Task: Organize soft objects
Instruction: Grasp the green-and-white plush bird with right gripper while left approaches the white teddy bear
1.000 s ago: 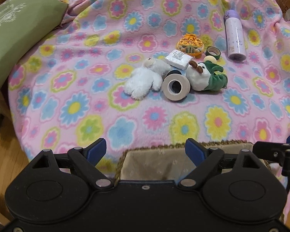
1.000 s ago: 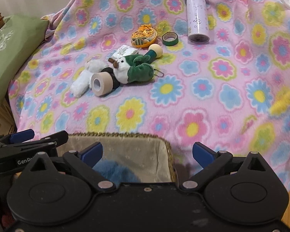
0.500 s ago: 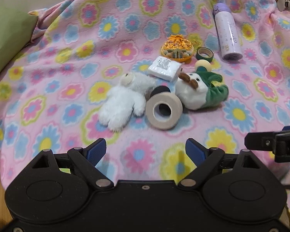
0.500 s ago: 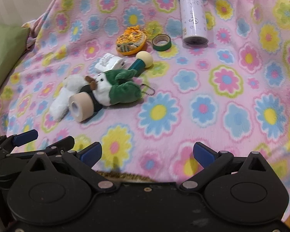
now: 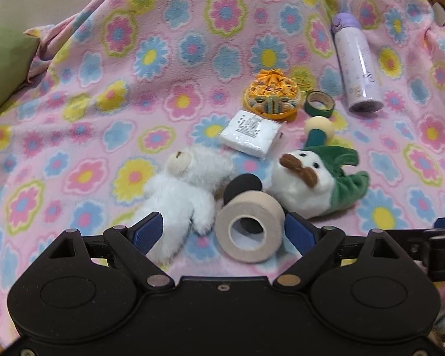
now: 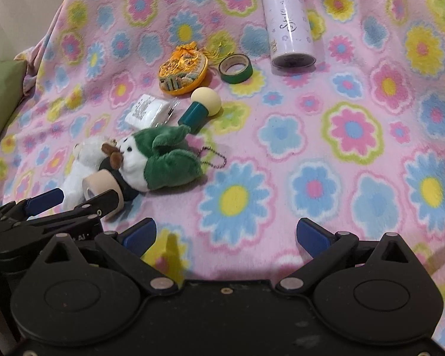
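The left gripper (image 5: 222, 230) hangs over the flowered blanket (image 5: 83, 136) with its jaws opening and nothing pressed between the pads. The white plush bear (image 5: 181, 190) lies at its left finger, the beige tape roll (image 5: 250, 225) between the tips, and the green-and-white plush (image 5: 320, 184) just past its right finger. To do this well, shift left and straddle the bear alone, clear of the roll. The right gripper (image 6: 226, 234) stands apart, empty.
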